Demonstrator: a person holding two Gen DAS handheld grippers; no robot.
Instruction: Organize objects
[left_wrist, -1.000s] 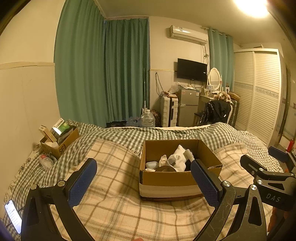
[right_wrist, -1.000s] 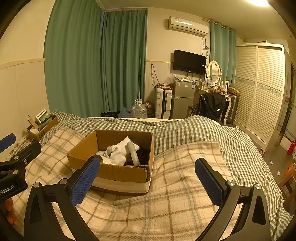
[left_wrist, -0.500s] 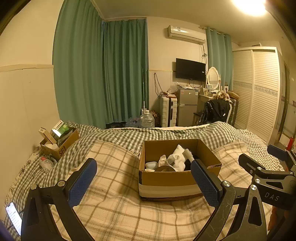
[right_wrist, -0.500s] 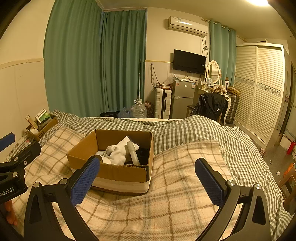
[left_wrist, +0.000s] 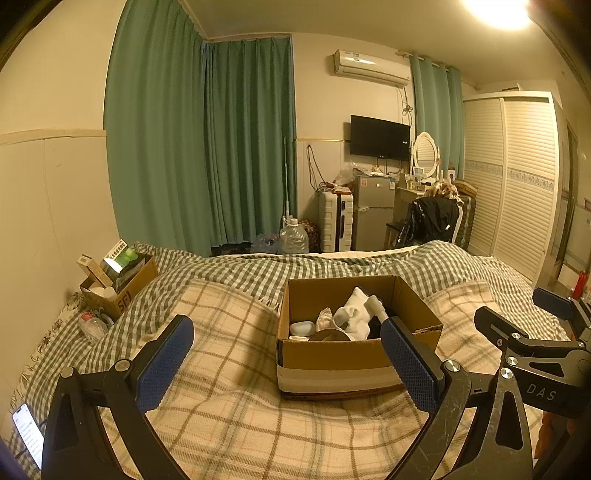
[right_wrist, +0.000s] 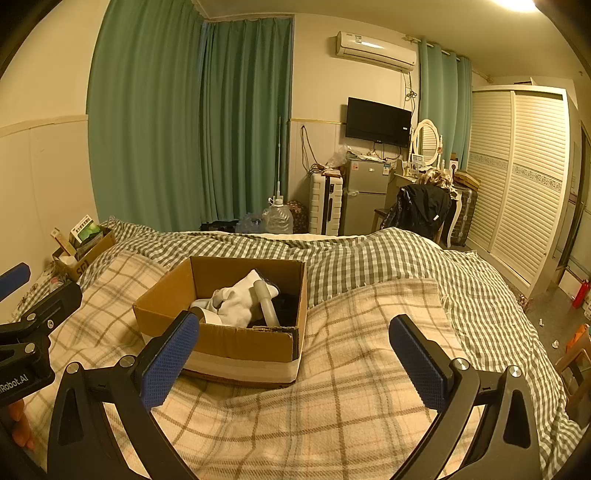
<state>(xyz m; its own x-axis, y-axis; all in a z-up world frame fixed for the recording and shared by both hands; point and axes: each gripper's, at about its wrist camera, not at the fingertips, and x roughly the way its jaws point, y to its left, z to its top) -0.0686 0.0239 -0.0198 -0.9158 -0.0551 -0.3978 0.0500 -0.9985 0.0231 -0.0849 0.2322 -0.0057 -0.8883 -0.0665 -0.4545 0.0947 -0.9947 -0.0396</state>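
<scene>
1. Low in frame: left gripper (left_wrist: 284, 363) and right gripper (right_wrist: 293, 352) both spread wide, pinching nothing.
2. Centre of frame: cardboard box (left_wrist: 332, 363) on the plaid blanket (right_wrist: 332, 406), holding white socks (right_wrist: 240, 299), a pale tube (right_wrist: 266, 302) and small items.
3. Blanket around it bare; fits either unpacking ahead or packing done.
4. Upper left: second box (left_wrist: 122, 288) by the wall.

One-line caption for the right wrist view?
Open right claw hovers over plaid blanket beside a cardboard box holding white socks.
</scene>
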